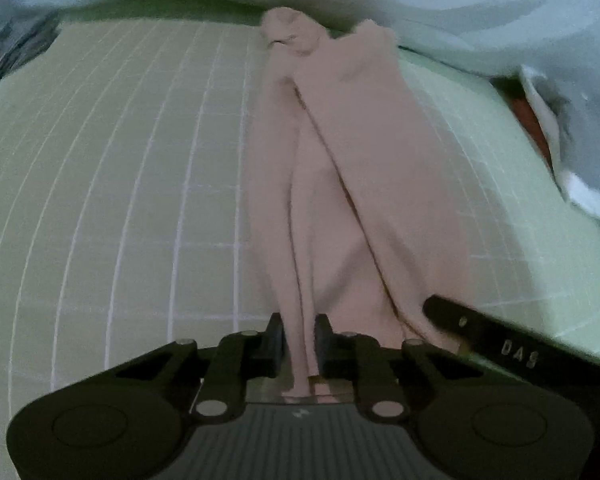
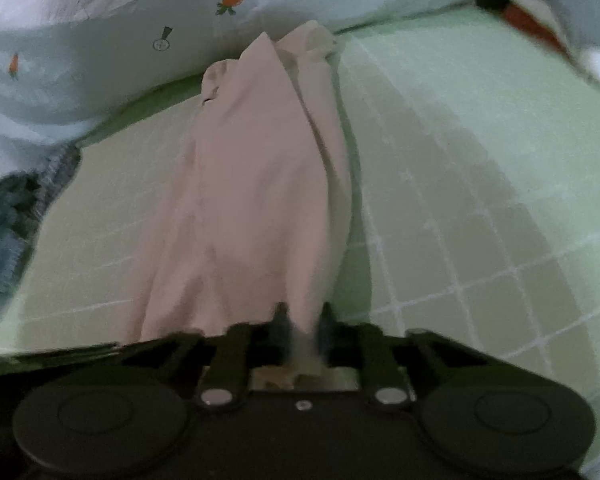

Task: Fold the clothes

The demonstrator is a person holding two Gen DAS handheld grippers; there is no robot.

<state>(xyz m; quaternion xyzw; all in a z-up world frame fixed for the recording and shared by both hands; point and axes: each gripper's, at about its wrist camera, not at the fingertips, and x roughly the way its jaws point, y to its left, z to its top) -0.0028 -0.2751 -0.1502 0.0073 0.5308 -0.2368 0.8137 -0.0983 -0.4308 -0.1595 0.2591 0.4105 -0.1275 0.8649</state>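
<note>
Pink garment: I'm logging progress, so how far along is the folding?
Done: the pink garment is gathered lengthwise on the green grid mat. In hand: the left gripper and right gripper each pinch its near end. Left: no neat fold shows.

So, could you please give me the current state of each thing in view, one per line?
Left tool: shut on the pink garment.
Right tool: shut on the pink garment.
Pink garment: bunched lengthwise, stretched out from both tools, far end crumpled.
Green grid mat: spread flat beneath the garment.
Carrot-print bedding: rumpled along the mat's far edge.
</note>
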